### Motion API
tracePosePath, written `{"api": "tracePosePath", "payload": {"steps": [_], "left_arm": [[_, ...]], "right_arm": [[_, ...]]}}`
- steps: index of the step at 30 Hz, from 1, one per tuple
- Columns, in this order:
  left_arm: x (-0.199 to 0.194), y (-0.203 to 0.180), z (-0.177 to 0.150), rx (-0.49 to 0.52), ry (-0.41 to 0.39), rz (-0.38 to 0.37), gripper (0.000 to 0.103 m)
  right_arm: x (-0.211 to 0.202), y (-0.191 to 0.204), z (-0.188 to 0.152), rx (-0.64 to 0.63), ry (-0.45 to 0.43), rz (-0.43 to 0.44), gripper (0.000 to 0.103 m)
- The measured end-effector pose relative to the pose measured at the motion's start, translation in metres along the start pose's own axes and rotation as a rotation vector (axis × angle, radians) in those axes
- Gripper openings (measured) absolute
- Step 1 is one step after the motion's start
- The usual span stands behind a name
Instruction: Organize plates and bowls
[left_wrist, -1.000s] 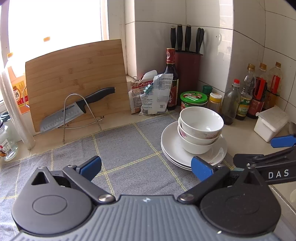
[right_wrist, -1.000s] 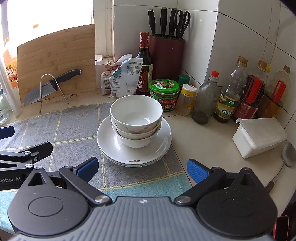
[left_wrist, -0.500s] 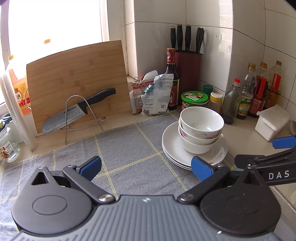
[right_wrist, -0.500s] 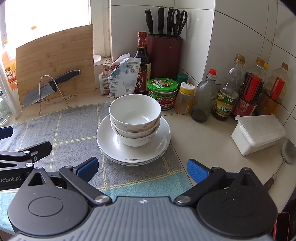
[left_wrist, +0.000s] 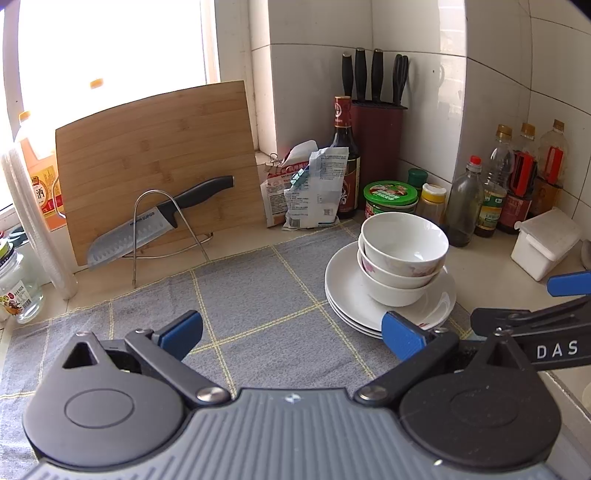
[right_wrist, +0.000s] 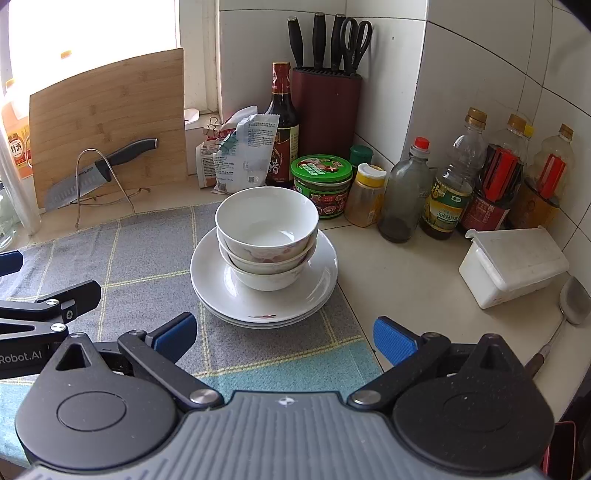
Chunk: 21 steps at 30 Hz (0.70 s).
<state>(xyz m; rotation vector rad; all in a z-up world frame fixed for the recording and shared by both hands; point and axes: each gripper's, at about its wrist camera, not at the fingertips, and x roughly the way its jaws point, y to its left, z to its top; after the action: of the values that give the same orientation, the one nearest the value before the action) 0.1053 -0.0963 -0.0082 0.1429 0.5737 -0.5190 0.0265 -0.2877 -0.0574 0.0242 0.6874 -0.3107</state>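
Observation:
White bowls (left_wrist: 402, 258) (right_wrist: 266, 236) are nested in a stack on a pile of white plates (left_wrist: 343, 291) (right_wrist: 218, 280), which rests on the right part of a grey checked cloth (left_wrist: 258, 306) (right_wrist: 147, 258). My left gripper (left_wrist: 291, 334) is open and holds nothing, hovering over the cloth left of the pile. My right gripper (right_wrist: 284, 334) is open too, just in front of the plates' near rim, with nothing between its fingers. Each gripper shows at the edge of the other's view.
A bamboo cutting board (left_wrist: 155, 158) leans at the window behind a knife on a wire stand (left_wrist: 162, 221). A knife block (right_wrist: 325, 107), sauce bottles (right_wrist: 447, 177), a green-lidded jar (right_wrist: 320, 184), a white box (right_wrist: 513, 266) and a ladle (right_wrist: 569, 302) line the tiled corner.
Both grippers have drawn back and risen slightly, so the stack sits a little lower and farther in view. The bowls and plates have not moved.

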Motion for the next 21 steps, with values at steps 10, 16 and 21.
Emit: {"api": "tracePosePath", "payload": {"steps": [10, 16, 21], "left_arm": [[-0.001, 0.0004, -0.0007, -0.004, 0.001, 0.003, 0.102], [-0.0014, 0.0003, -0.0007, -0.004, 0.001, 0.005, 0.102], [-0.0013, 0.0002, -0.0007, -0.007, 0.002, 0.008, 0.102]], "right_arm": [[-0.0012, -0.0004, 0.0003, -0.003, 0.002, -0.006, 0.103], [-0.0021, -0.001, 0.0001, -0.006, 0.0, -0.009, 0.103], [-0.0027, -0.0015, 0.0004, -0.01, -0.001, -0.009, 0.103]]}}
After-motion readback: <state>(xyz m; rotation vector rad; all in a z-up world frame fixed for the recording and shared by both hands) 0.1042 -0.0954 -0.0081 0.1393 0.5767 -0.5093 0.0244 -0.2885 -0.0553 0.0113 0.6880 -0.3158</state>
